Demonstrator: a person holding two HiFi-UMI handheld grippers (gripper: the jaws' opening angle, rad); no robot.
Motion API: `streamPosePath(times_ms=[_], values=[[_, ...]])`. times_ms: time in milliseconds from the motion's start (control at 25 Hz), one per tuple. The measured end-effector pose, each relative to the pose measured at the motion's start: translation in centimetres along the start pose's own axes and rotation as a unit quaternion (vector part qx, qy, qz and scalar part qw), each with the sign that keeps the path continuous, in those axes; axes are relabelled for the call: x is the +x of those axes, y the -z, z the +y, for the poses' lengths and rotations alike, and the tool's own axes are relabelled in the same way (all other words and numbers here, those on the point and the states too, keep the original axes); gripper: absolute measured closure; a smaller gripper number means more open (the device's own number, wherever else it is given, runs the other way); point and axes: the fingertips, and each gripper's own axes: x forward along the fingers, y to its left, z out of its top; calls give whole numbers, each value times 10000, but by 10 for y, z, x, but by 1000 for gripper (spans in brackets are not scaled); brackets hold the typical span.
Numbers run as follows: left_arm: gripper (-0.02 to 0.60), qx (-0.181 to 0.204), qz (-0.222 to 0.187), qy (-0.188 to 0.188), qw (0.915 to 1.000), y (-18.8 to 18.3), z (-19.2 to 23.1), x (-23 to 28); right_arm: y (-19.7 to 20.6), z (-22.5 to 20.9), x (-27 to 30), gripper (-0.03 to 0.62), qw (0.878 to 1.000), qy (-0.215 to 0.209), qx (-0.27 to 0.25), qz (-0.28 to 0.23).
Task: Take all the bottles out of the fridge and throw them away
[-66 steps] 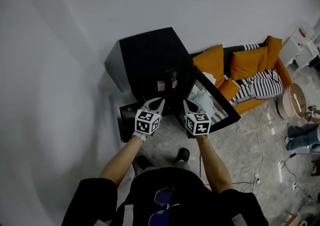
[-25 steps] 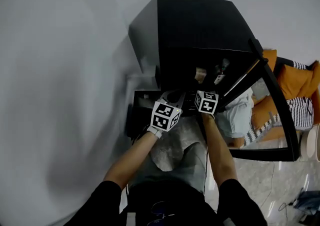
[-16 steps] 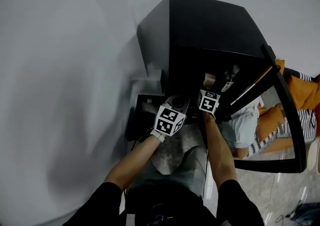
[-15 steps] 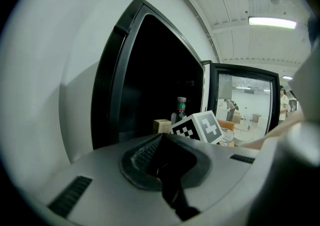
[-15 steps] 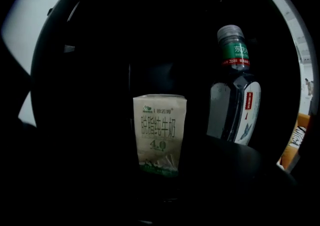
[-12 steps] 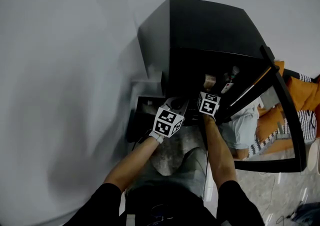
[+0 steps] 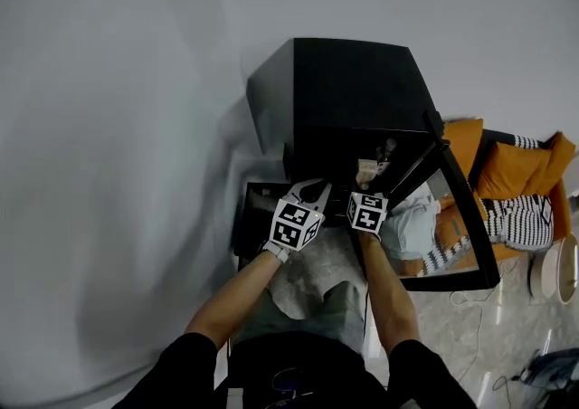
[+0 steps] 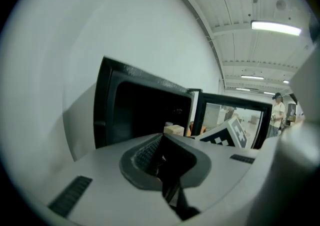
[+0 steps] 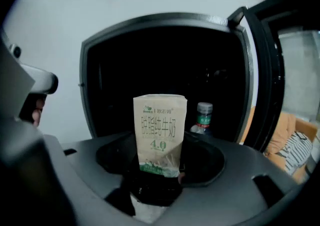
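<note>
Before the open fridge point(image 7: 353, 81), right tool point(image 7: 368, 192) grips a milk carton point(image 9: 160, 135); left tool point(image 7: 310, 188) closed empty, bottle point(image 9: 202, 116) behind

Your left gripper point(image 7: 312, 186) and right gripper point(image 7: 366, 188): grey shells, each cube white with black square markers. Boxy black fridge point(image 7: 353, 81), dark inside. Tan paper milk carton point(image 9: 160, 135), green print, green band at its foot. Clear plastic bottle point(image 9: 202, 116): white cap, green label. Orange sofa cushions point(image 7: 517, 168); black-and-white striped throw point(image 7: 520, 222). Pale grey wall point(image 7: 109, 127), plain. Your sleeves point(image 7: 172, 371) black.
</note>
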Motion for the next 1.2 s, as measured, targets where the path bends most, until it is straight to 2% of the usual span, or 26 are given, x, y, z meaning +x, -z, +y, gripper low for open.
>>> streamPosePath(times_ms=[240, 440, 640, 920, 1200], values=[[581, -41, 166, 78, 9998, -90, -40, -34, -81, 1, -96, 322, 9998, -95, 28, 162], [581, -153, 127, 56, 9998, -132, -63, -60, -118, -1, -162, 322, 9996, -184, 92, 216], [581, -163, 19, 28, 9999, -145, -68, -66, -133, -3, -188, 322, 9997, -221, 33, 70], [581, -161, -26, -87, 9998, -143, -75, -75, -141, -10, -203, 322, 9995, -294, -108, 11], [581, -250, -64, -513, 9983, -132, -46, -102, -144, 19, -191, 322, 9974, -636, -336, 34]])
